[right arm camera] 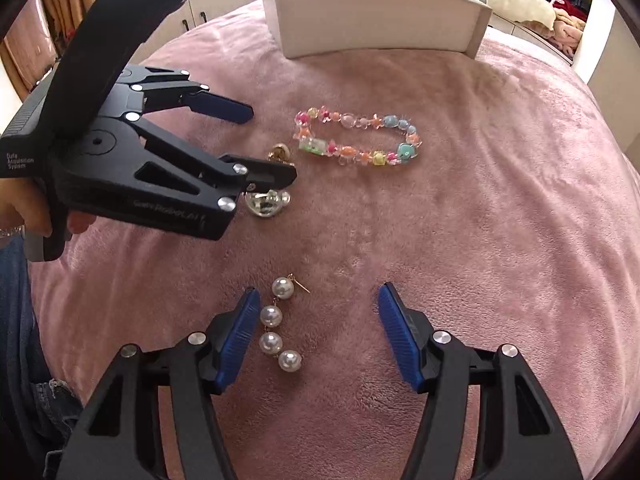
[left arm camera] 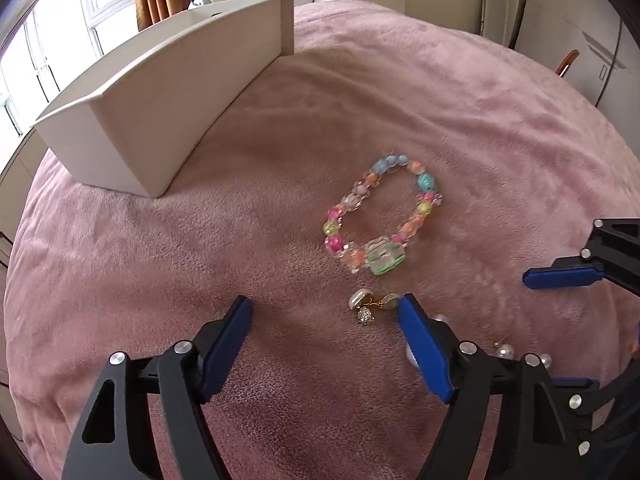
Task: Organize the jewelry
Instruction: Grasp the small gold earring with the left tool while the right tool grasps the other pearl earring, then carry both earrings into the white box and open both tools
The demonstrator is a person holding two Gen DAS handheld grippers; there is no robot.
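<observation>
Pink plush blanket (right arm camera: 480, 220) covers the work surface in both wrist views. White open-top box (right arm camera: 376, 20) stands on it at 12 o'clock in the right wrist view; in the left wrist view the same box (left arm camera: 168, 112) sits at 10 o'clock.

Beaded bracelet (right arm camera: 360, 140), pastel multicolour with one clear square charm, lies flat in a closed loop on the blanket, just below the box at 12 o'clock of centre in the right wrist view, well apart from the box. In the left wrist view the bracelet (left arm camera: 380, 216) is just right of centre.

Left gripper (left arm camera: 324, 320): jaws spread wide, nothing between them, hovering over the blanket. Small gold earring with pearl and crystal drop (left arm camera: 368, 306) lies just inside its right finger, at 6 o'clock of the bracelet. Contact with the finger cannot be confirmed. In the right wrist view the left gripper (right arm camera: 272, 144) enters from 9 o'clock, and partly hides a clear crystal piece (right arm camera: 266, 202) beneath its lower finger.

Right gripper (right arm camera: 316, 300): jaws spread, holding nothing. Pearl drop earring (right arm camera: 280, 326), four pearls in a chain with a gold post, lies on the blanket between the fingers, just beside the left finger pad (right arm camera: 236, 340), possibly touching it. In the left wrist view one right gripper finger (left arm camera: 560, 278) shows at 3 o'clock.
</observation>
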